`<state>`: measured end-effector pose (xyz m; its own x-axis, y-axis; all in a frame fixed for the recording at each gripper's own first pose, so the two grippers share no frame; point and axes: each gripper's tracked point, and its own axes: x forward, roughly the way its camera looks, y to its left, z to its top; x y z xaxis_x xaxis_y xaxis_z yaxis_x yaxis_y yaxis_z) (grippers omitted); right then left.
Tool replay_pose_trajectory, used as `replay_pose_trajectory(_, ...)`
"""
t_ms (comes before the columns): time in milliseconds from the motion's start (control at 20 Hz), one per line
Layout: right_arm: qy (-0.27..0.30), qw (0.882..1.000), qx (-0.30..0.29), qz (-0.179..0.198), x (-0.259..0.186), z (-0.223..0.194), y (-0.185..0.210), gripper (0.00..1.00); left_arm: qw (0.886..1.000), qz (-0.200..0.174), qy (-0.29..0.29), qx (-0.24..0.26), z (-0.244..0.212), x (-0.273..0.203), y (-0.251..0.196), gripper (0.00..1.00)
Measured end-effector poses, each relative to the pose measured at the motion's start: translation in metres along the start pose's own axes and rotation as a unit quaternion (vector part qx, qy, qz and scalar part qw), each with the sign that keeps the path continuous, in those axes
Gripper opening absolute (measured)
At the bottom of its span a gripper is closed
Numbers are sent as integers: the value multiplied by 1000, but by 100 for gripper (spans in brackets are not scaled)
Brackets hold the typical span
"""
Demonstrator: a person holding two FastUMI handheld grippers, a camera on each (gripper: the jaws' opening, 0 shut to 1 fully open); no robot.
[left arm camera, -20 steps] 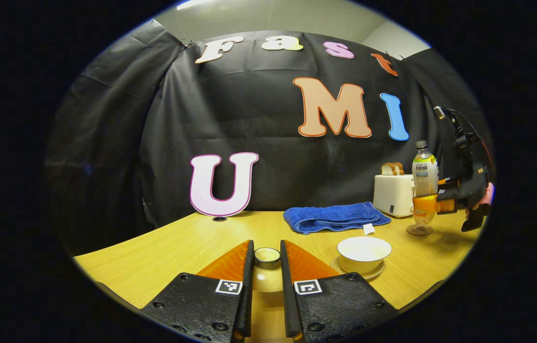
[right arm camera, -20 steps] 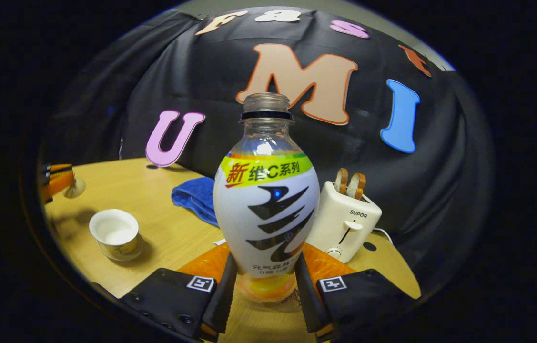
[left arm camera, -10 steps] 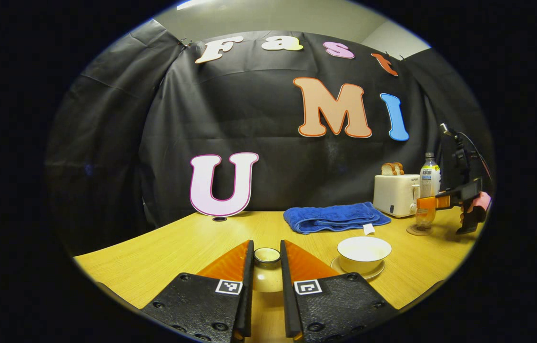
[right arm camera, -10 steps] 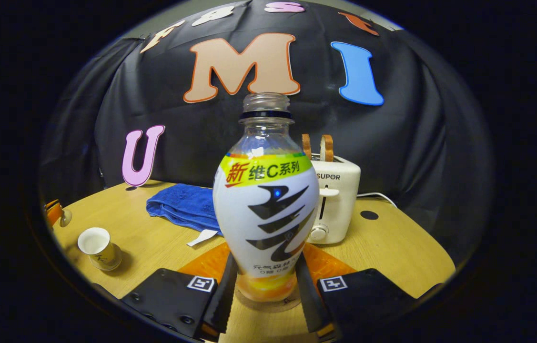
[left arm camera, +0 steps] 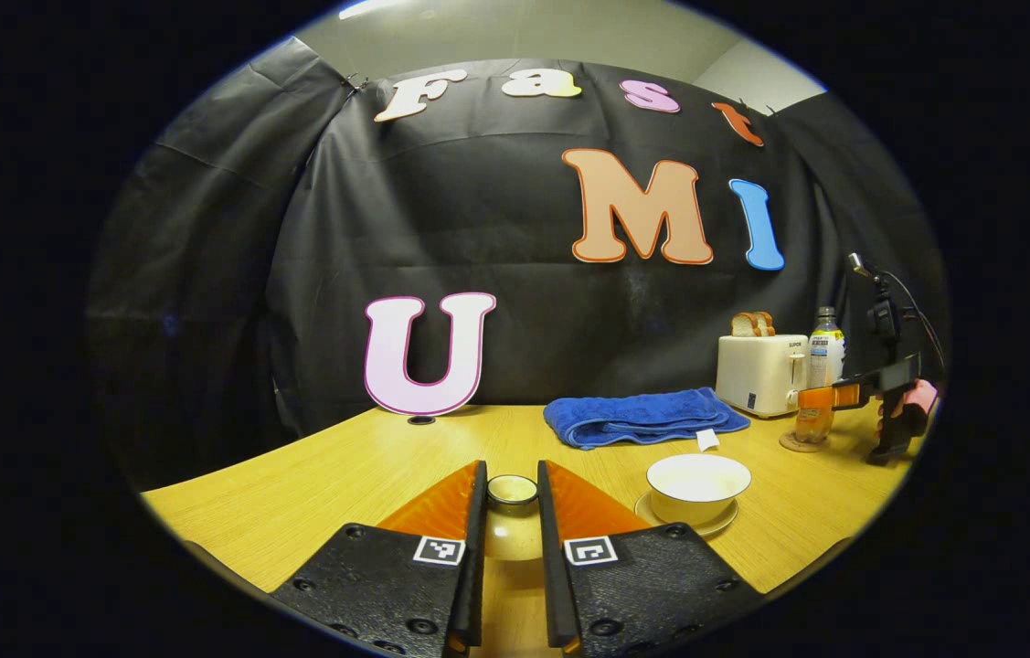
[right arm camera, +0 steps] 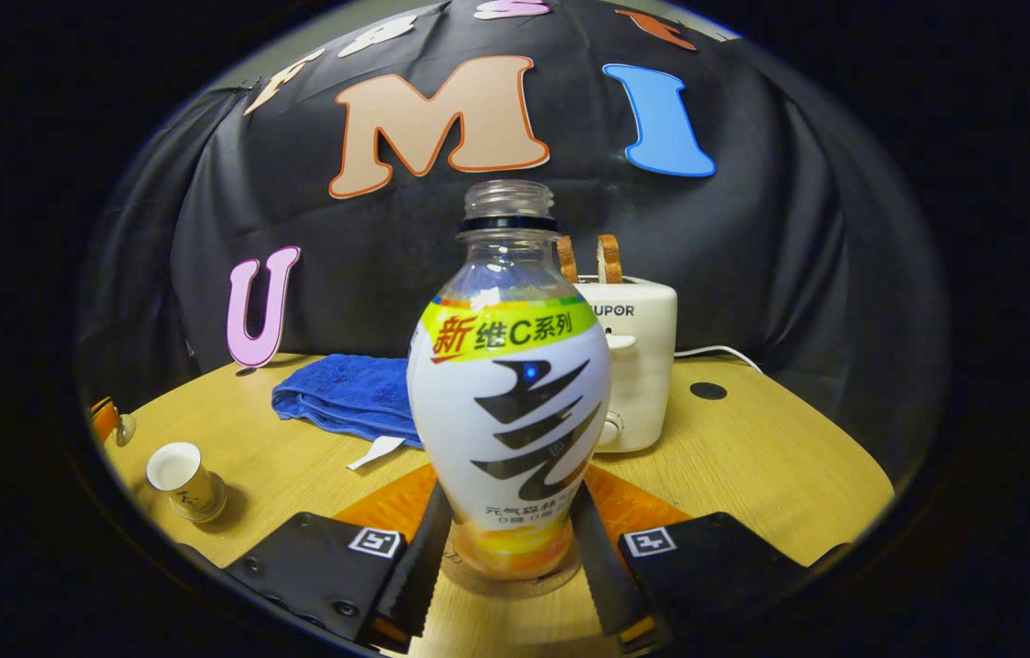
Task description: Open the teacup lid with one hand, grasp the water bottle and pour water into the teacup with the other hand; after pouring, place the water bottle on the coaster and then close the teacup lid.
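My right gripper (right arm camera: 510, 557): jaws clamped on water bottle (right arm camera: 509, 402), upright on coaster (right arm camera: 515, 585). My left gripper (left arm camera: 512, 512): jaws clamped on teacup lid (left arm camera: 512, 491) (teacup (left arm camera: 698, 487) at 3 o'clock).

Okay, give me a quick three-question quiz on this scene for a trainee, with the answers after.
1. True or false: the teacup is covered.
2. What stands under the water bottle? A) blue towel B) coaster C) toaster
3. What does the left gripper hold between its fingers?

Key: 1. False, it stands open on its saucer. 2. B. 3. The teacup lid.
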<state>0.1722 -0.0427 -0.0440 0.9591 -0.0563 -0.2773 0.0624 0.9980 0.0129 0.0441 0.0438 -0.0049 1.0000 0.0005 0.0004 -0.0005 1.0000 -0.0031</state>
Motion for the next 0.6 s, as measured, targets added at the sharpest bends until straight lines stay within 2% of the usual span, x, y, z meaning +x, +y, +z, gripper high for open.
replay_pose_trajectory(150, 0, 1000, 4, 8, 0, -2, 3, 73, 1000, 0, 0, 0, 0, 0, 0, 25)
replay_pose_trajectory(300, -3, 1000, 13, 10, -3, -3, 3, 93, 1000, 0, 0, 0, 0, 0, 0, 25)
replay_pose_trajectory(350, -3, 1000, 17, 10, -2, -4, 1, 95, 1000, 0, 0, 0, 0, 0, 0, 25)
replay_pose_trajectory(600, -9, 1000, 16, 6, -14, -6, -4, 97, 1000, 0, 0, 0, 0, 0, 0, 25)
